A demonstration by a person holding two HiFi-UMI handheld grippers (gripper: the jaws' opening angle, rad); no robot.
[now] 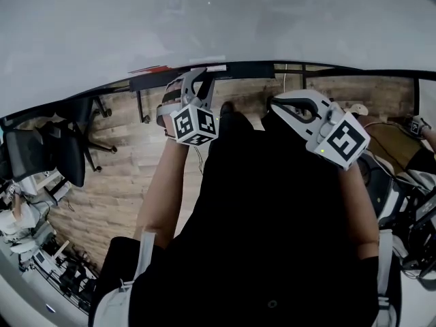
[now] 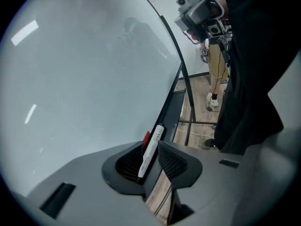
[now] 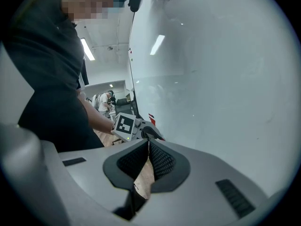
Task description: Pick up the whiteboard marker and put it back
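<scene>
- A person stands close against a whiteboard (image 1: 204, 19) with a hand-held gripper in each hand, both level with the black tray (image 1: 259, 65) along the board's lower edge.
- The left hand-held gripper (image 2: 150, 143) looks clamped on the whiteboard marker (image 2: 149, 152). The white barrel lies lengthwise between the pads, with its dark tip deep in the throat and its far end poking out along the tray.
- Just past that far end, a red object (image 2: 146, 137) sits at the tray; what it is cannot be made out.
- The right hand-held gripper (image 3: 148, 141) is clenched on nothing, its pads pressed together. It is held farther along the tray, to the right of the left one.
- The marker appears ready to go back on the tray, but the hold looks one-sided. The barrel leans on the left pad, and a dark sliver shows against the right one.
- If the marker is released too far out from the tray, it could roll off the lip to the wooden floor (image 1: 116, 176) below.
- If the marker is pushed forward along the tray, it could knock the red object.
</scene>
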